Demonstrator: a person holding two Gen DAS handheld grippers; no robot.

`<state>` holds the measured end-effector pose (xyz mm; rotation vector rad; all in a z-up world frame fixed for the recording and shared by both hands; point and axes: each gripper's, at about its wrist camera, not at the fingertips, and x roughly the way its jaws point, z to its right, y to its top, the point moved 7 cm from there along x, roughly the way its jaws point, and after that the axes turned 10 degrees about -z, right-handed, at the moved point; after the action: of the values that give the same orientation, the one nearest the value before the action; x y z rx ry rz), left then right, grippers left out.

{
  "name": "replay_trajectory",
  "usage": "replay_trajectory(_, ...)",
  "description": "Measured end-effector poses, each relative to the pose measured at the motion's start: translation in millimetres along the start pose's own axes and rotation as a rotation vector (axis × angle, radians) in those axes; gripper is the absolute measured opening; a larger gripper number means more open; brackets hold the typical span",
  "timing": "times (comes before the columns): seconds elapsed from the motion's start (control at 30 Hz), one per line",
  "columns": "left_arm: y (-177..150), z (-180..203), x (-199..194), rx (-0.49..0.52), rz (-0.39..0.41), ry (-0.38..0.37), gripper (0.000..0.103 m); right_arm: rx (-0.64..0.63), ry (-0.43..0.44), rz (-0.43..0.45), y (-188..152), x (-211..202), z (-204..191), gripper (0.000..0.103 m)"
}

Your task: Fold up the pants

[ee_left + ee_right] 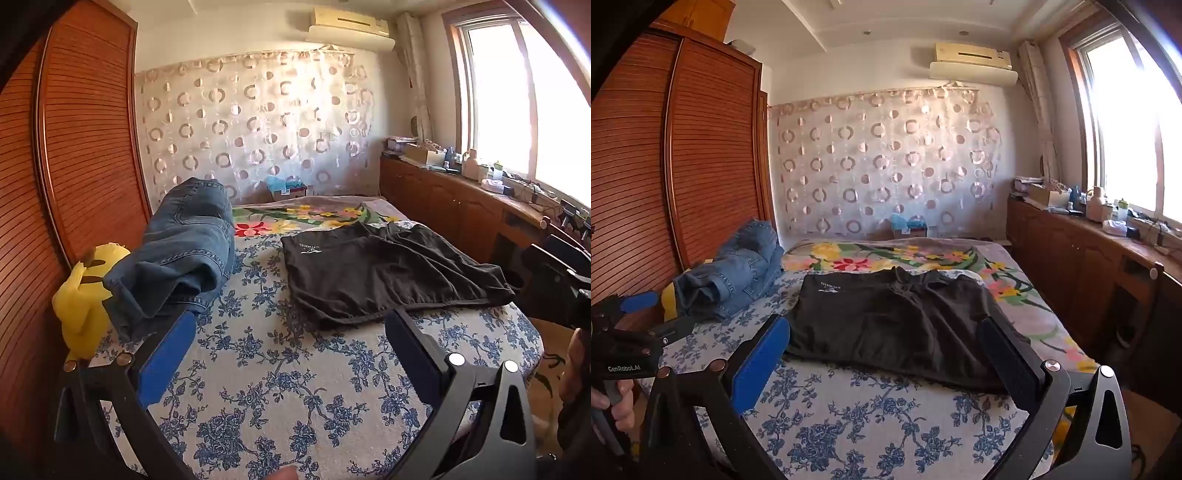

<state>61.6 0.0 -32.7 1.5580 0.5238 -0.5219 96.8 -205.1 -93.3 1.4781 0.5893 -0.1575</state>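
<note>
left gripper (639,314): "GenRoboLAI"; black pants (894,325): white logo text, unreadable

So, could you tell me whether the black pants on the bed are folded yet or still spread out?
Spread out, not neatly folded: the black fabric pants lie flat and rumpled across the blue floral bedspread, logo up, touched by neither tool.

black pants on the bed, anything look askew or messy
Yes: the black fabric pants lie spread but rumpled, their right side bunched in folds. A blue denim jeans heap sits crumpled at the bed's left edge.
</note>
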Motion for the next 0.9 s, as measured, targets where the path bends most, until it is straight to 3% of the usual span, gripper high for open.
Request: replay_trajectory(0.9,1,-4,-5,-0.037,0.006,0.007,0.103,0.002,0.011,0.004,0,-2,-2,0.103)
